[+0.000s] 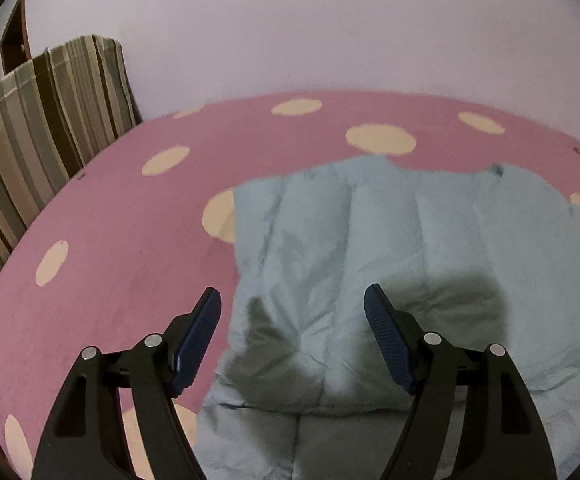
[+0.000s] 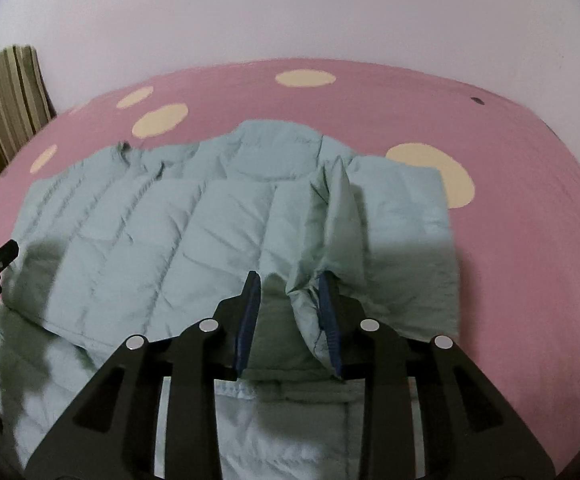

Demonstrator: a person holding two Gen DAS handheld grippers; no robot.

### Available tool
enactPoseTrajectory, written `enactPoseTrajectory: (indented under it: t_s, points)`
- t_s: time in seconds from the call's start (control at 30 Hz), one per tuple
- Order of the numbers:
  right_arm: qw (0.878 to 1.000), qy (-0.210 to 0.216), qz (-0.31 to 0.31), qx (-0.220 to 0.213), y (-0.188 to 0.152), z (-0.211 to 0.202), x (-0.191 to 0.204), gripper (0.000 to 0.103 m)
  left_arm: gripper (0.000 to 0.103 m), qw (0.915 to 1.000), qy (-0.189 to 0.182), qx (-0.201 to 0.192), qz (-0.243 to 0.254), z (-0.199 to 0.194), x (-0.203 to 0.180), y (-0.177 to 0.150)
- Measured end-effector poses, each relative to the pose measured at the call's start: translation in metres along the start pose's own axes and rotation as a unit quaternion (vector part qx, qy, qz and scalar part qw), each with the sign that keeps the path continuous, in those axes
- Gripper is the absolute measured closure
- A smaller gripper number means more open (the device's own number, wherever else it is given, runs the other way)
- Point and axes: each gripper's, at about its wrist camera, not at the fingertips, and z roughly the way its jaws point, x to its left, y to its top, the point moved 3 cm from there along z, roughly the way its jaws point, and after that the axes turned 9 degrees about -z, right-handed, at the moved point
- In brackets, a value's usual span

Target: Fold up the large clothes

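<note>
The left tool [image 1: 292, 312] hovers with its ribbed blue pads spread wide apart over the near left part of a puffy, quilted pale-blue jacket [image 1: 390, 240], gripping nothing. The right tool [image 2: 290, 300] has its pads partly apart, a pinched ridge of the jacket [image 2: 170, 232] rising against the right pad [image 2: 328, 320]; whether it grips the fabric cannot be told. Beyond both tools the jacket lies folded on a pink bed [image 2: 530, 200] with cream dots, a striped cushion [image 1: 42, 128] far left against the pale wall [image 1: 310, 20].

Left tool [image 1: 292, 303] spread; right tool [image 2: 290, 288] parted
</note>
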Motion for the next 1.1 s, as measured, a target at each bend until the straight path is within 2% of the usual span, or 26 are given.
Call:
enactPoseTrajectory:
  t_s: [0.1,0.2,0.43,0.47,0.53,0.6,0.67,0.73,0.8,0.97,1.03,1.1]
  points:
    - [1.0,-0.004,0.003,0.017,-0.005,0.018,-0.001,0.067,0.03,0.9997,0.011,0.02,0.0,0.017,0.002,-0.008]
    - [1.0,-0.01,0.008,0.016,-0.01,0.019,-0.011,0.061,0.03,0.9995,0.014,0.028,-0.004,0.025,0.005,-0.011]
    - [0.992,-0.072,0.103,0.019,-0.026,-0.007,-0.085,0.053,0.029,0.9994,0.01,0.031,-0.008,0.024,0.01,-0.011]
    - [0.99,-0.093,0.108,0.01,-0.024,-0.018,-0.093,0.053,0.029,0.9995,0.014,0.028,-0.008,0.02,0.011,-0.01]
    - [0.988,-0.109,0.108,-0.01,-0.018,-0.039,-0.096,0.053,0.029,0.9997,0.009,0.018,-0.014,0.009,0.012,-0.007]
    - [0.99,-0.091,0.105,-0.032,-0.009,-0.054,-0.089,0.053,0.029,0.9998,-0.003,-0.003,-0.02,-0.007,0.011,0.0]
    - [0.993,-0.05,0.097,-0.043,0.0,-0.059,-0.071,0.053,0.029,0.9997,-0.014,-0.013,-0.014,-0.015,0.005,0.003]
    - [0.996,-0.008,0.084,-0.044,0.006,-0.054,-0.05,0.053,0.029,0.9998,-0.018,-0.009,-0.004,-0.012,-0.005,0.003]
    - [0.998,0.011,0.06,-0.033,0.008,-0.042,-0.029,0.053,0.029,0.9998,-0.02,0.004,0.0,-0.004,-0.01,-0.001]
    - [1.0,-0.002,0.004,0.017,-0.006,0.005,0.009,0.052,0.028,0.9995,-0.002,0.03,0.008,0.021,-0.015,-0.014]
    - [0.999,-0.001,0.005,0.035,-0.015,0.024,0.009,0.051,0.028,0.9993,0.002,0.035,0.012,0.026,-0.015,-0.017]
    - [0.999,0.005,0.014,0.035,-0.018,0.032,0.006,0.051,0.028,0.9989,0.002,0.044,0.012,0.033,-0.016,-0.02]
